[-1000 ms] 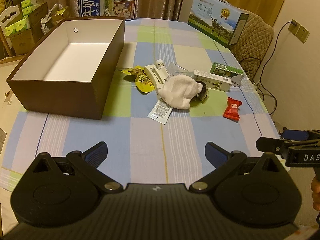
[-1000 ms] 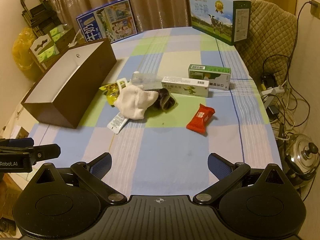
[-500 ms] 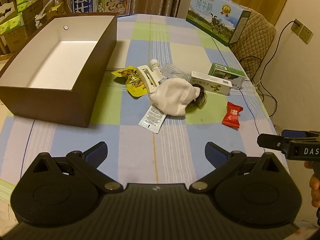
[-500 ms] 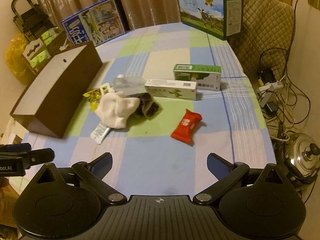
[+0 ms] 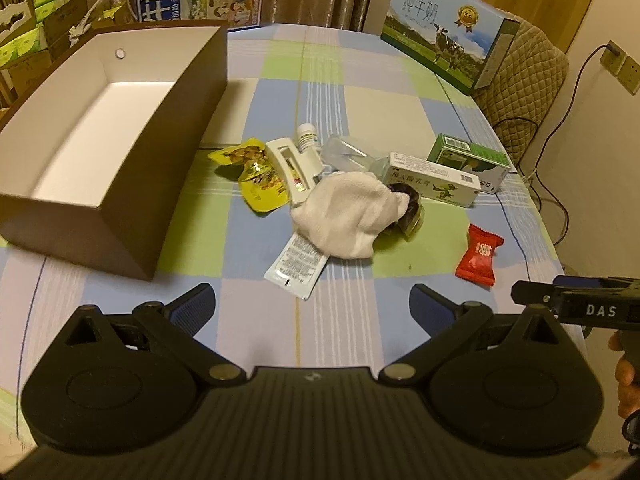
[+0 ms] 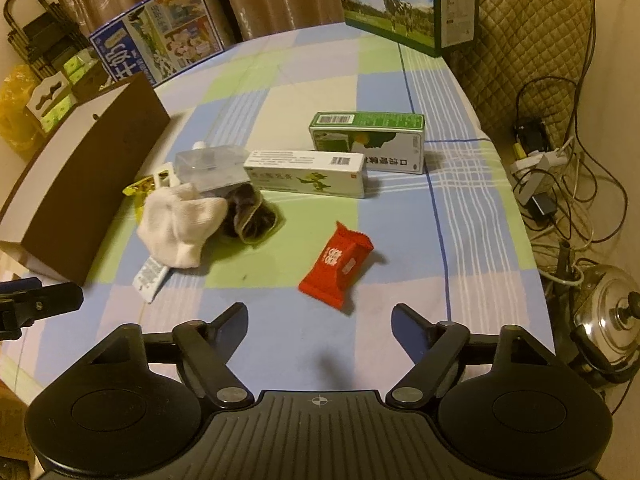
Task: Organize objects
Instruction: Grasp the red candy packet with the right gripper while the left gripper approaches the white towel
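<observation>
On the bench (image 5: 360,108): one brown box (image 5: 120,216) at 10 o'clock, one white sock (image 5: 348,216), one red packet (image 6: 336,264), two cartons. Both grippers tilt downward above the near edge: the left gripper (image 5: 312,304) spread wide, empty; the right gripper (image 6: 318,320) has just been narrowing, nothing between its jaws.

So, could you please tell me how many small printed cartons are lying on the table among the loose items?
2. The white carton lies beside the sock pile; the green carton lies just behind it. More could be hidden under the pile.
</observation>
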Demonstrator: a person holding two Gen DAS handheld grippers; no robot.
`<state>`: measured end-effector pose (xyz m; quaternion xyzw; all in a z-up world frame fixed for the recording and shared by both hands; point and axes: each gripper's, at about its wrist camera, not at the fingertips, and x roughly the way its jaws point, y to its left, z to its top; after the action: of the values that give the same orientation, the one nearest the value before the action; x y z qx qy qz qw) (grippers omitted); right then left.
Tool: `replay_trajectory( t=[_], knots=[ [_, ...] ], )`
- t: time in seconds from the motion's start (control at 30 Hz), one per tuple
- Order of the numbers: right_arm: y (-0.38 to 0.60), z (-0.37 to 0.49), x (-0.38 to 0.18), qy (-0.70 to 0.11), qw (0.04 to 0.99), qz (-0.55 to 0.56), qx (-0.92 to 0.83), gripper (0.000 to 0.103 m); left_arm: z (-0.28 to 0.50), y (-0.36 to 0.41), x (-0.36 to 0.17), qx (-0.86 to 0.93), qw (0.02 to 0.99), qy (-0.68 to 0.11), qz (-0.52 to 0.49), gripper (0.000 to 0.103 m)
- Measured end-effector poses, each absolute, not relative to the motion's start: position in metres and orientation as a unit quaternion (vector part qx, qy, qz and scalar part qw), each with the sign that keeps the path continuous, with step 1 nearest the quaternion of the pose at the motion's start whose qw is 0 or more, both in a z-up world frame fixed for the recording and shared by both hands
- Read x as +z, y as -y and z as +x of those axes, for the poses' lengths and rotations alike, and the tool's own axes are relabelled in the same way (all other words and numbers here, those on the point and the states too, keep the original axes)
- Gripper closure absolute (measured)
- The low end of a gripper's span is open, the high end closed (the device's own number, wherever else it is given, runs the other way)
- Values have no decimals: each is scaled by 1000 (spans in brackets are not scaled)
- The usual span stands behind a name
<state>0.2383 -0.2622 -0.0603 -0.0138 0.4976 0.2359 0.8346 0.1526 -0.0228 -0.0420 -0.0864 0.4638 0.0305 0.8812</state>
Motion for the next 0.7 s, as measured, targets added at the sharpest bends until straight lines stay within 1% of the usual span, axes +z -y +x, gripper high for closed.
replay_trajectory(
  t=[0.7],
  knots=[
    [245, 288, -104, -508, 835, 8, 212, 46, 193, 23, -65, 52, 883, -462, -72, 2]
  ],
)
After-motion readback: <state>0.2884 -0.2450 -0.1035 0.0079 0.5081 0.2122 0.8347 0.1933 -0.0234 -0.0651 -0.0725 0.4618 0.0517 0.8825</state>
